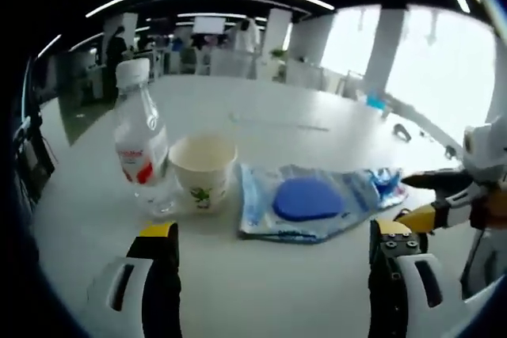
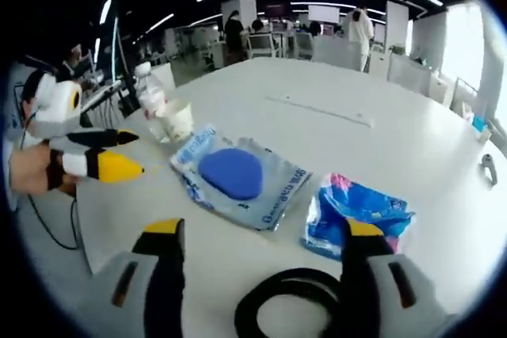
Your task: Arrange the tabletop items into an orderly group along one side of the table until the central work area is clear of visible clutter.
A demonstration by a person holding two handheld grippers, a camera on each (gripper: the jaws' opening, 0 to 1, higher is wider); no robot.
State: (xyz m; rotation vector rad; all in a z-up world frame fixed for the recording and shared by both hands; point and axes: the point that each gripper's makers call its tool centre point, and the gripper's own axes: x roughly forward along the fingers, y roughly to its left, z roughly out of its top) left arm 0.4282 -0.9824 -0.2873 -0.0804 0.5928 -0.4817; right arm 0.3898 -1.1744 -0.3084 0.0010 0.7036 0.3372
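A clear water bottle (image 1: 141, 142) with a white cap and red label stands at the left, touching a paper cup (image 1: 203, 170). To their right lies a clear plastic bag (image 1: 305, 202) holding a blue oval pad, then a blue-pink packet (image 1: 386, 183). My left gripper (image 1: 274, 231) is open, just short of the cup and bag. My right gripper (image 2: 261, 231) is also open, with the bag (image 2: 238, 176) ahead and the packet (image 2: 356, 213) by its right jaw. The bottle (image 2: 150, 99) and cup (image 2: 178, 121) stand farther left. Each gripper shows in the other's view (image 1: 432, 198) (image 2: 119, 153).
A black cable loop (image 2: 289, 298) lies between my right jaws, close to the camera. The white table (image 1: 269, 108) stretches far back, with a thin strip (image 2: 317, 108) on it and a small metal hook (image 2: 488, 169) near the right edge. Office desks and people stand behind.
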